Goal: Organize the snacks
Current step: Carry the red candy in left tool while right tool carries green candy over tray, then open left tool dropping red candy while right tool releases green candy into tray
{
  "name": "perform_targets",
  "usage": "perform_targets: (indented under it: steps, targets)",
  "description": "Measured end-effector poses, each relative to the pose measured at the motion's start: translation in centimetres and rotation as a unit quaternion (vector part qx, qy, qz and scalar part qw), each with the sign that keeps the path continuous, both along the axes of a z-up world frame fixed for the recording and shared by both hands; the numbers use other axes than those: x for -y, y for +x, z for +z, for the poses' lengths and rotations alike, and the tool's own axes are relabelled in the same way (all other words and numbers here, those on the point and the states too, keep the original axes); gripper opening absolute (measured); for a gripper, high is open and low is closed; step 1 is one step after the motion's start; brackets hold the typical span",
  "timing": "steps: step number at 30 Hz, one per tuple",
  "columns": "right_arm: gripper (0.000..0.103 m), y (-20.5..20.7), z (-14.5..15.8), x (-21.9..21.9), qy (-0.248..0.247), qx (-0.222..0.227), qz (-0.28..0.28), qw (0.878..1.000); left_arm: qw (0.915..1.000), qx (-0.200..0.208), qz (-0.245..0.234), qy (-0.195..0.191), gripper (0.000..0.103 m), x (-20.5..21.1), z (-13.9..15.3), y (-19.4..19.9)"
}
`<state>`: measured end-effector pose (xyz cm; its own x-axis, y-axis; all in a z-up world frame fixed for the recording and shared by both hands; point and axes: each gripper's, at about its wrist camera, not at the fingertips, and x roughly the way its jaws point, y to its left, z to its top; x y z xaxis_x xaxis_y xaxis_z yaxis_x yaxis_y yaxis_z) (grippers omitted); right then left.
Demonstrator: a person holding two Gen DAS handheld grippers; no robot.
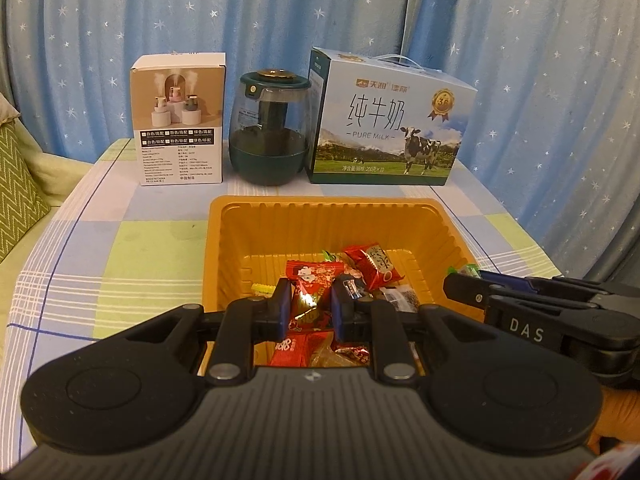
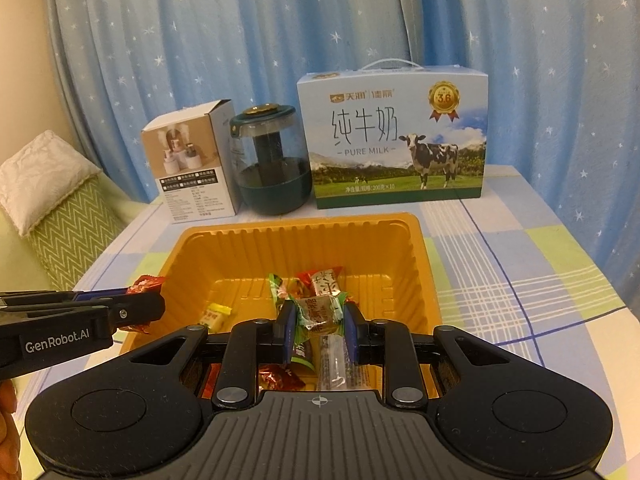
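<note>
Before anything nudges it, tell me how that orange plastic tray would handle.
The orange plastic tray looks thin-walled and ribbed, so it is probably light and flexes when gripped. Holding only a few wrapped candies, a push likely slides it across the checked tablecloth.

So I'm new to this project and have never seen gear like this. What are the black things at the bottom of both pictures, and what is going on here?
They are handheld grippers: a person holds one in each hand, and each has a wide-angle camera looking forward along its jaws. One picture comes from the left gripper, the other from the right gripper, so each also sees the other one at its side.

Both hang over an orange tray of wrapped sweets on a checked tablecloth. The left jaws are shut on a red-wrapped candy; the right jaws are shut on a clear-wrapped candy with green ends.

Behind the tray stand a small white box, a dark green humidifier and a milk carton box, in front of a blue starry curtain.
</note>
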<state>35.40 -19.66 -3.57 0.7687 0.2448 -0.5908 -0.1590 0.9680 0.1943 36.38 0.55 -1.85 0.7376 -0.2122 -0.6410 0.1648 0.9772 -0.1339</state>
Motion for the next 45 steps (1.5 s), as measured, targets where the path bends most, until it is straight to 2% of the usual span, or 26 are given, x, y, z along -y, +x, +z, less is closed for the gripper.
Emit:
perform_targets:
  steps: [20,23,45]
  targets:
    - [0.025,2.9,-1.9,0.0,0.009,-0.025,-0.007,1.0,0.9996,-0.026,-0.013,0.0,0.019,0.8,-2.9,3.5]
    - [0.025,3.0,-2.0,-0.2,0.008,-0.025,-0.006,1.0,0.9998,-0.018,-0.007,0.004,0.031,0.8,-2.8,3.7]
    - [0.025,2.9,-1.9,-0.3,0.026,-0.022,-0.004,0.999,0.9998,-0.018,-0.004,0.007,0.031,0.0,-2.9,3.5]
